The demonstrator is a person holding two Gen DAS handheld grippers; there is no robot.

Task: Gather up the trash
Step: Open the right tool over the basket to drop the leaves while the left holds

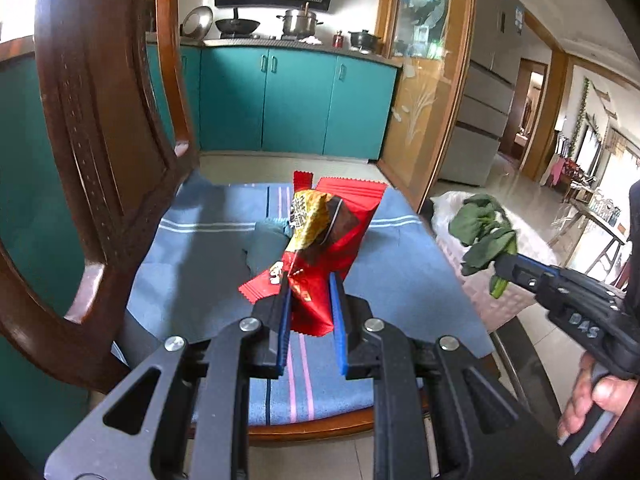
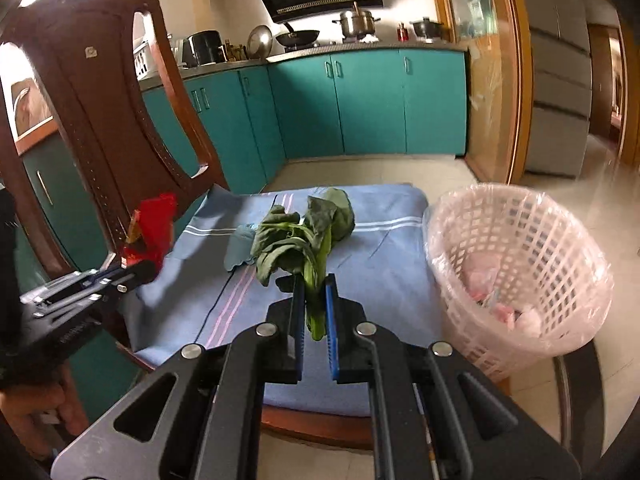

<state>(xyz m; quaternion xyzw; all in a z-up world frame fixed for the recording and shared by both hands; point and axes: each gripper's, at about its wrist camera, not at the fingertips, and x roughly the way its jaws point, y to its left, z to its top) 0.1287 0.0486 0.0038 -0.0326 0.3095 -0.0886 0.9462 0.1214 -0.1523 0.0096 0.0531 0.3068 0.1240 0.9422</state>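
While the red snack wrapper (image 1: 320, 264), bunched with a gold wrapper (image 1: 307, 216), was clamped between the left gripper (image 1: 310, 292) fingers above the blue striped cloth (image 1: 224, 236) on the chair seat, the right gripper (image 2: 314, 296) pinched a leafy green vegetable (image 2: 304, 236) by its stem near the pink lined basket (image 2: 516, 272).

Daylight enters from the upper left of both views and overexposes that corner. Interior light is even; shadows on the blue cloth (image 2: 380, 248) are soft. Fisheye distortion bends the chair back (image 1: 100, 120) and doorframes. Black vignetting fills the corners. Edges show slight blur.
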